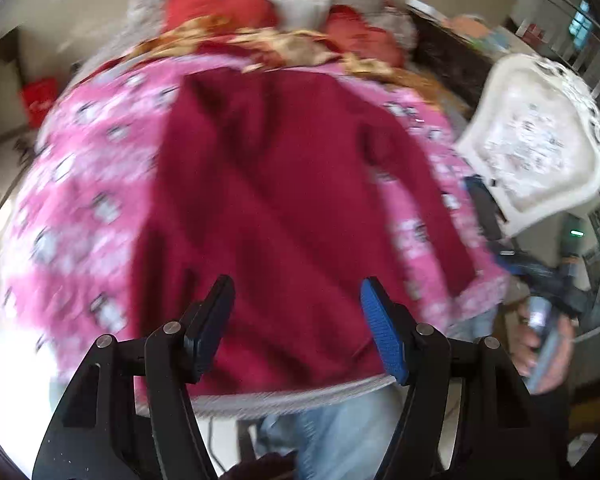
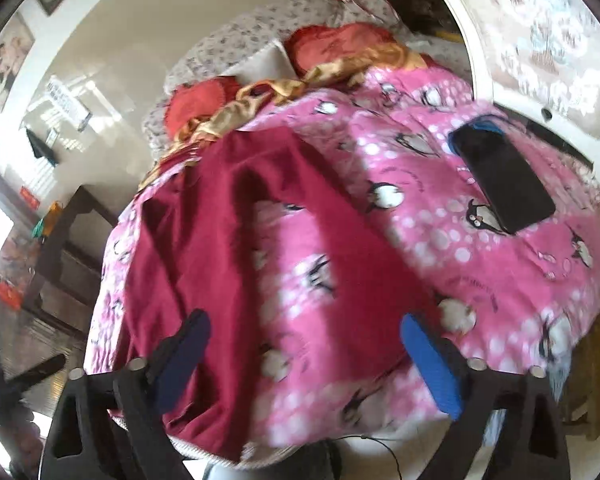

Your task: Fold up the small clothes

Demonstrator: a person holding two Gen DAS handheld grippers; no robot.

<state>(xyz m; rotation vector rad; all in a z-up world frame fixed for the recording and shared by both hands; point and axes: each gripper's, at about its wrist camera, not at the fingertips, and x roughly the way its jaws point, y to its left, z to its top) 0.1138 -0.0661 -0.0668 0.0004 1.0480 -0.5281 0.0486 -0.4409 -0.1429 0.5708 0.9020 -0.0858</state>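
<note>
Left gripper and right gripper: fingers spread, nothing between, both hovering above bed. Dark red garment lies flat on pink penguin blanket. Phone beyond. Next fold: pinch matching edges, keep cloth smooth.

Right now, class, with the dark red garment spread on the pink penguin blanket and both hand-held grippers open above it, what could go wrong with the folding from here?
1. The black phone lies on the pink blanket near the dark red garment; tugging cloth might shift or drop it.
2. The right hand-held gripper might pinch blanket with the sleeve.
3. The garment's hem reaches the near bed edge below the left hand-held gripper, so it could slide off.
</note>
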